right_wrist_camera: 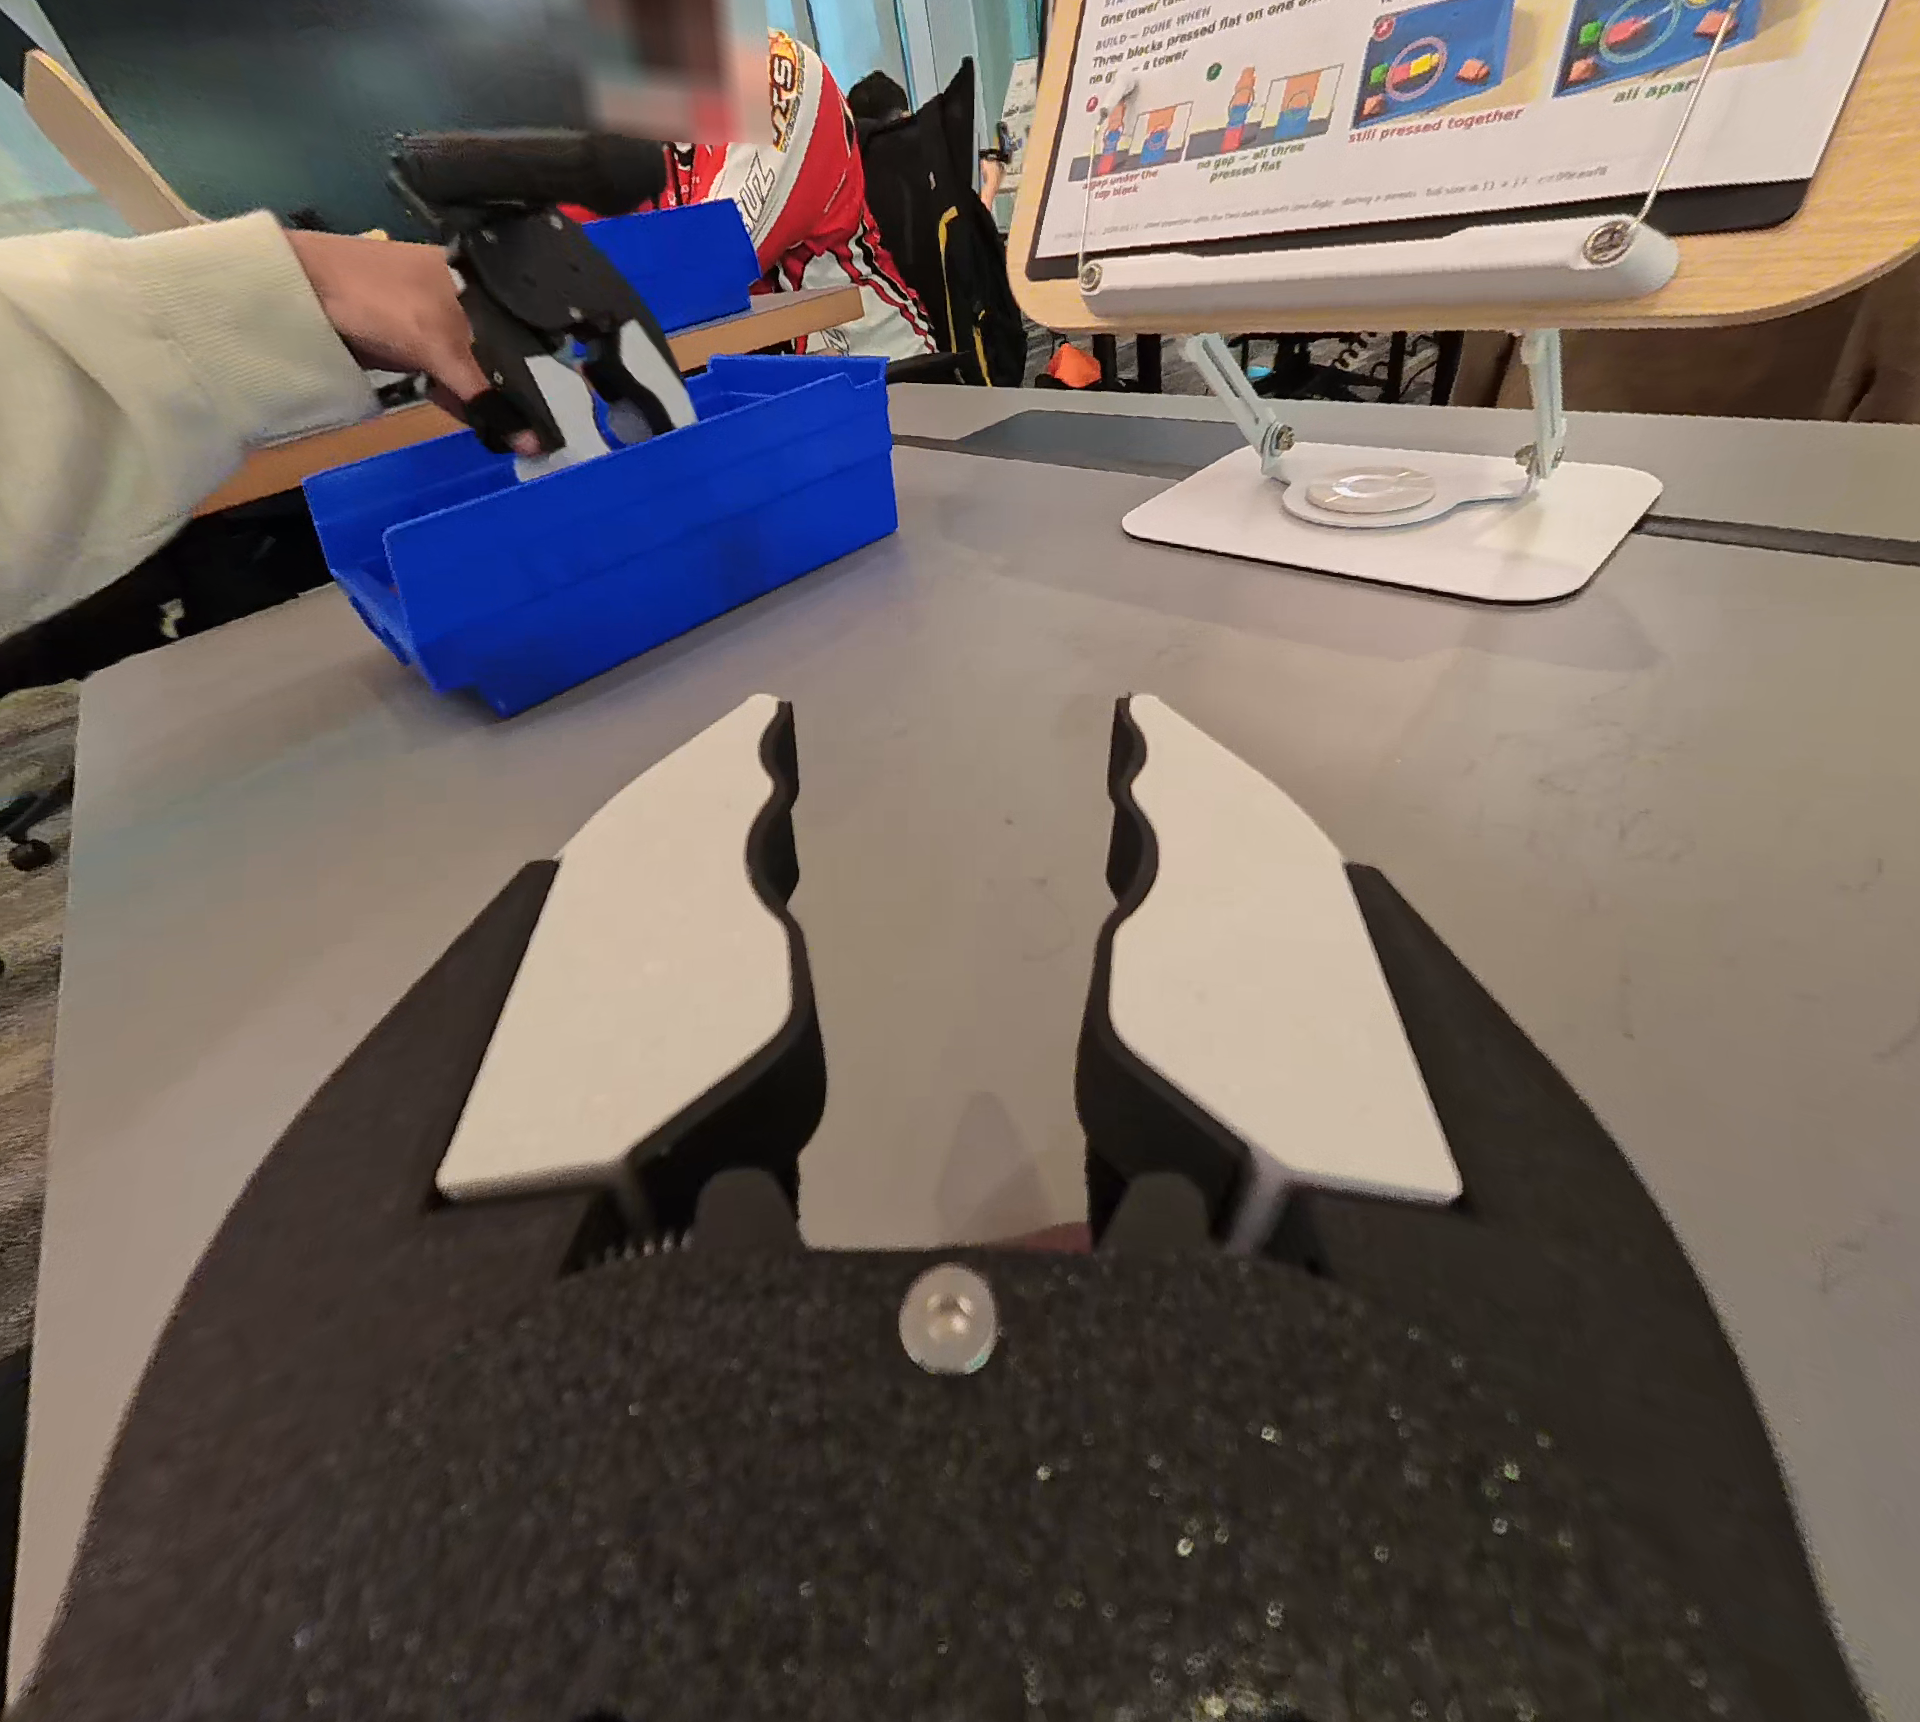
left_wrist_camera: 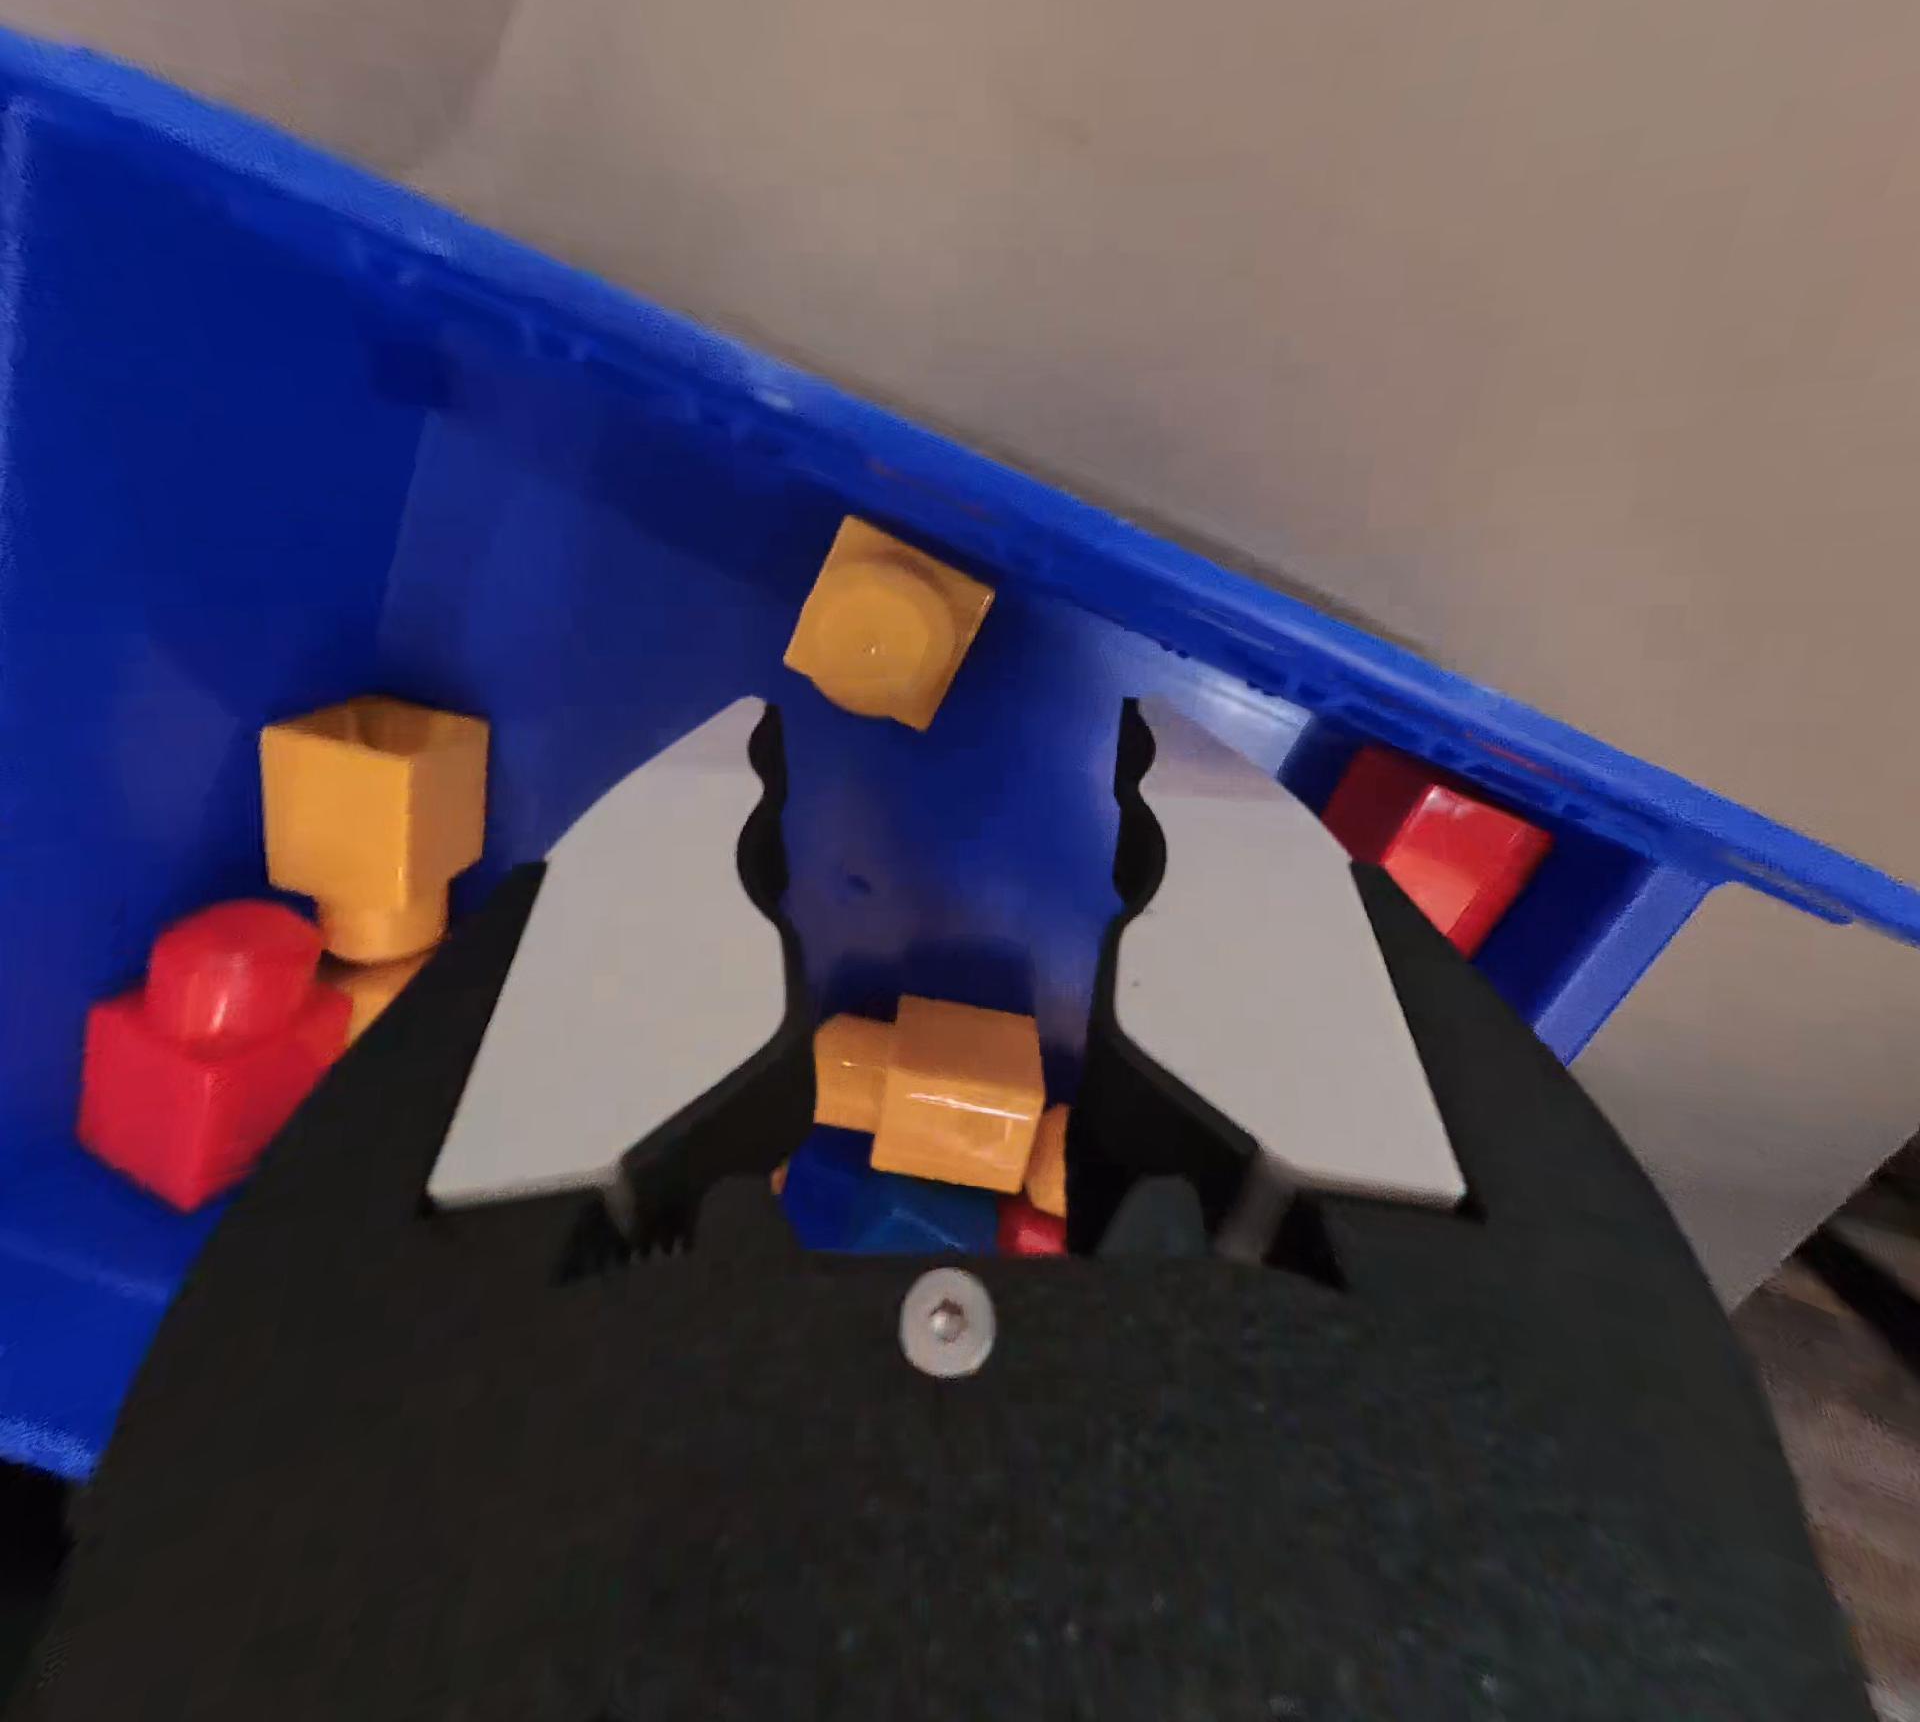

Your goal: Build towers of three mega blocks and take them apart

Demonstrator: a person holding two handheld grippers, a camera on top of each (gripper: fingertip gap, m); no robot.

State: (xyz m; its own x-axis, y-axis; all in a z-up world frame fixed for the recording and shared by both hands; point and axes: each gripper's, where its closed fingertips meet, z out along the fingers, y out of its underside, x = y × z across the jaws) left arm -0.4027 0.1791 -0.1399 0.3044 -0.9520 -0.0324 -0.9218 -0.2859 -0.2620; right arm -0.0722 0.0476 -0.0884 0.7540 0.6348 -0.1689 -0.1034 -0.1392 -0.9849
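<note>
A: While the blocks lie loose in the blue bin [left_wrist_camera: 312, 425], your left gripper [left_wrist_camera: 951, 716] hangs over them with jaws apart and nothing between the pads. Nearest ahead of the tips: a yellow block [left_wrist_camera: 888, 623], stud up, by the far wall.

B: Others?

A: A second yellow block [left_wrist_camera: 374, 820] tipped on its side beside a red block [left_wrist_camera: 208, 1059]; another red block [left_wrist_camera: 1439, 841] in the corner. A further yellow block [left_wrist_camera: 935, 1090] lies low between the fingers, untouched.

B: Your risks?

A: The view is blurred. If you close on the tilted ones, I'd expect a skewed grip, or a finger catching the wall.

B: Right side?

A: Your right gripper [right_wrist_camera: 951, 716] idles over the grey table [right_wrist_camera: 1351, 789], jaws apart, empty.
</note>
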